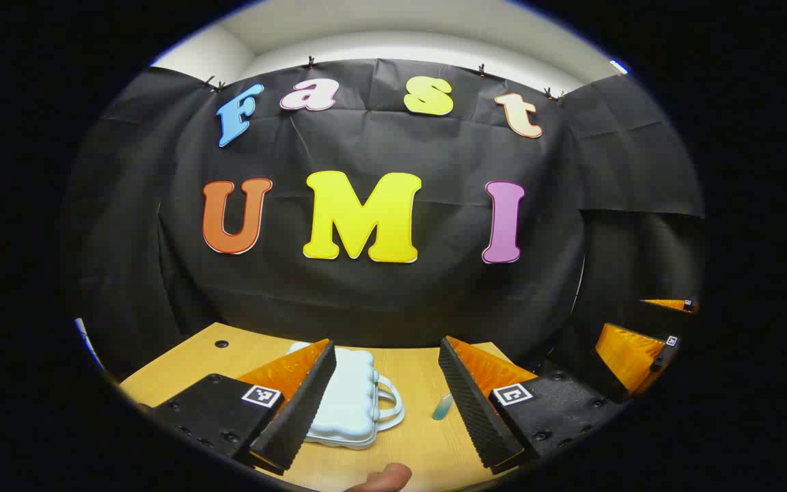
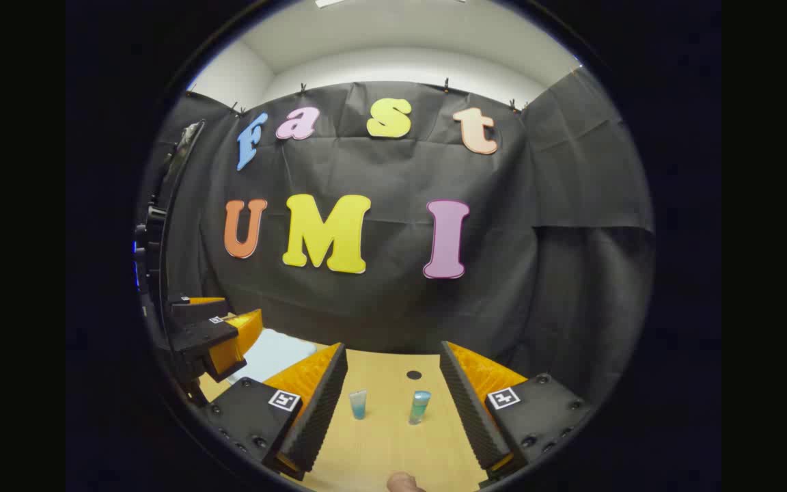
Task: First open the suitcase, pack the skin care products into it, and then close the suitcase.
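Left tongs (image 1: 385, 400) hang released over the counter (image 1: 421, 383), straddling a closed pale suitcase (image 1: 349, 400) lying flat; one small tube (image 1: 442, 406) stands beside it. Seen from the right gripper view, right tongs (image 2: 393, 410) gape released around two upright tubes (image 2: 358, 404) (image 2: 419, 406), with the suitcase (image 2: 267, 355) off left.

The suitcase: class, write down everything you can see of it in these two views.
The suitcase is small, pale blue-white and looks like hard moulded plastic, with ribbed, scalloped edges. It lies flat and closed on the wooden table, its looped handle facing the small blue tube beside it. The left gripper hovers open above it; no contact is visible.
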A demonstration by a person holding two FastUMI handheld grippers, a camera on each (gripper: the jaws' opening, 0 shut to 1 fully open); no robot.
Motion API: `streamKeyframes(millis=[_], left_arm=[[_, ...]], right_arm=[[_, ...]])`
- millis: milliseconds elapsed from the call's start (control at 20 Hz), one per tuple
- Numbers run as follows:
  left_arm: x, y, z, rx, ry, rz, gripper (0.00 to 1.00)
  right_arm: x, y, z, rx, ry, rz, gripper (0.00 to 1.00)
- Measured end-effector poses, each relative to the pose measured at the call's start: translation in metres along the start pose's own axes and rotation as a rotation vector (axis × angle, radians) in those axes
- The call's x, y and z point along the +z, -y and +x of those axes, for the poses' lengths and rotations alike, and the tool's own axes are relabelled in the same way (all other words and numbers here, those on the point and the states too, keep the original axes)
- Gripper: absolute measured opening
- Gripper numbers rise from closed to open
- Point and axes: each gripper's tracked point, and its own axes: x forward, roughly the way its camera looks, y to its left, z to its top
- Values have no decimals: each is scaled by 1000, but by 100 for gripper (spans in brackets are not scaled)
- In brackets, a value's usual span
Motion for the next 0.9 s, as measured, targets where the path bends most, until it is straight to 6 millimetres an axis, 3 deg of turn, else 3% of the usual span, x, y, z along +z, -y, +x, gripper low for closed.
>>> streamKeyframes(millis=[450,650,900], left_arm=[[4,18,10,-26,6,-3,96],[8,19,10,-21,19,-8,96],[-5,11,20,17,16,43,96]], right_arm=[[1,21,10,-26,-10,8,80],[3,23,13,-24,-10,6,80],[-1,30,19,-24,-19,1,80]])
